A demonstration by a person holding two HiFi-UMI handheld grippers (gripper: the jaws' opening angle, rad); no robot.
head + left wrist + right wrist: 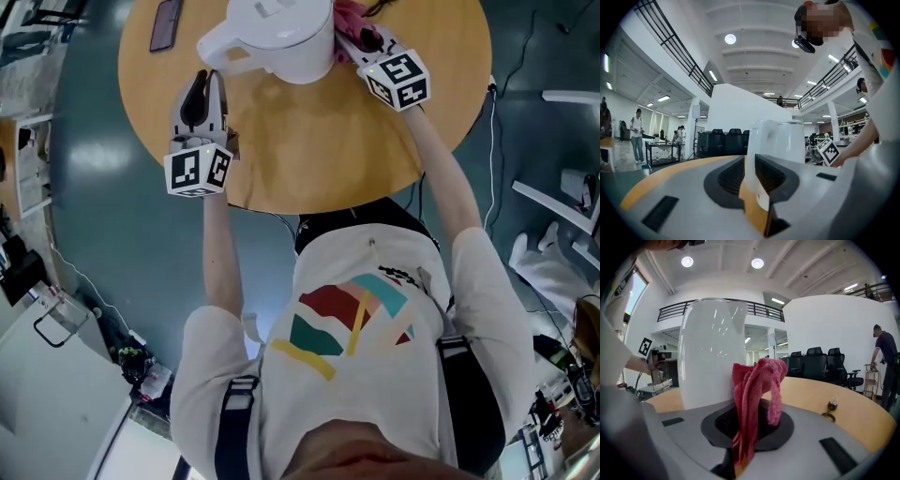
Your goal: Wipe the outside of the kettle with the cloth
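At the top centre of the head view, a white kettle [281,37] stands upright on a round wooden table [309,150]. Its handle [220,52] points toward the upper left of the frame.

Left gripper [202,92], left of centre in this view: it reaches up the frame to the handle. In the left gripper view, the white handle [754,140] runs down between the jaws of the left gripper [752,180]. The jaws stand narrow and pinch the handle, steadying the kettle [787,140], whose body rises straight ahead.

Right gripper [361,42], upper right of the head view: it sits at the side of the kettle opposite the handle, and a pink-red cloth [349,17] bunches at its tip. In the right gripper view, the jaws of the right gripper [747,427] are clamped on the cloth [754,394], which stands up in a crumpled fold and flops over to the right.

In that view the kettle [710,357] fills the centre left. Its long axis is vertical, and its smooth wall lies just ahead and to the left of the cloth. The cloth overlaps the wall's lower right edge, but whether it touches cannot be told.

The right gripper is the one placed to wipe. The coming move likely calls for pressing the cloth leftward onto the wall and then sweeping along it while the left gripper holds the kettle steady.
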